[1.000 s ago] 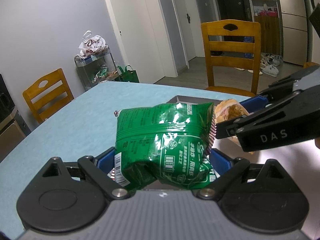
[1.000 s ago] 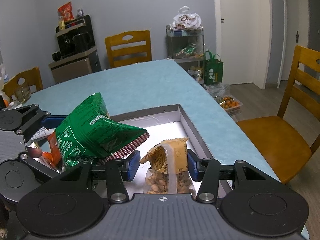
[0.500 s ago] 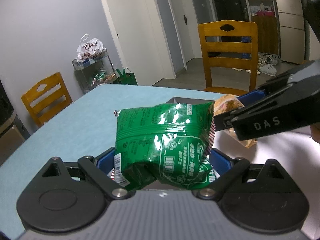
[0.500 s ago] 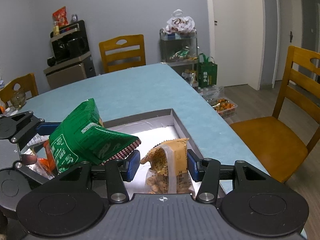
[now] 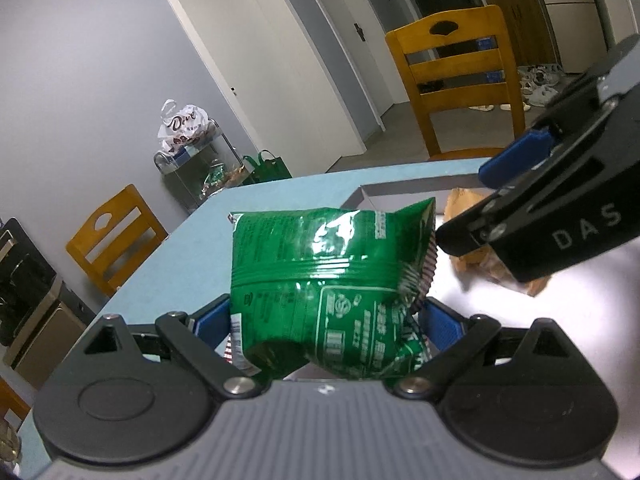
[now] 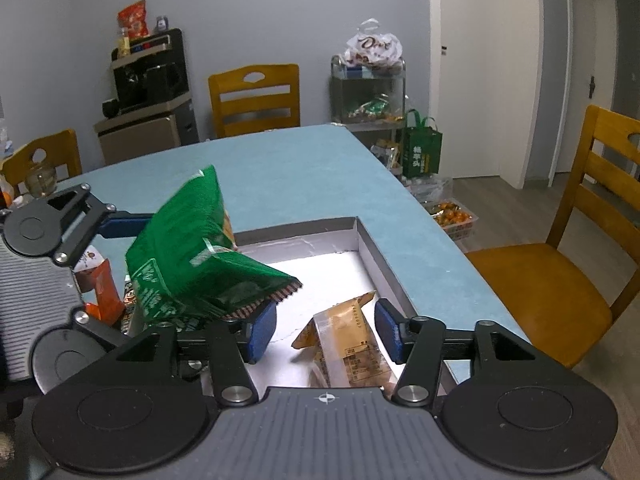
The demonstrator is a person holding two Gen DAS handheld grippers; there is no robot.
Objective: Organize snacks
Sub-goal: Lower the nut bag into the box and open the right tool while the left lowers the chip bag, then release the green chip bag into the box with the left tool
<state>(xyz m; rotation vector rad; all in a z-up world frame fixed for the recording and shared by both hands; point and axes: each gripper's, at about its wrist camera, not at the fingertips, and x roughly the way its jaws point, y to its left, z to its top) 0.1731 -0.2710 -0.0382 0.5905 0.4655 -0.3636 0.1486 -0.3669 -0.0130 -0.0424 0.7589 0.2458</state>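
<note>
My left gripper (image 5: 326,322) is shut on a green snack bag (image 5: 332,284) and holds it above the left part of a shallow white box (image 6: 320,268); the bag also shows in the right wrist view (image 6: 196,256). My right gripper (image 6: 326,330) is open over the box's near right corner. A tan snack packet (image 6: 348,350) lies in the box between and below its fingers, free of them. In the left wrist view the right gripper (image 5: 516,184) hangs over that packet (image 5: 472,256).
An orange packet (image 6: 100,284) and other snacks lie left of the box. The box sits on a blue table (image 6: 280,176) near its right edge. Wooden chairs (image 6: 560,276) stand around; a cart with bags (image 6: 372,88) is by the wall.
My right gripper has opened and let go of the tan packet, which now lies in the box. The left gripper has lifted and tilted the green bag slightly.
</note>
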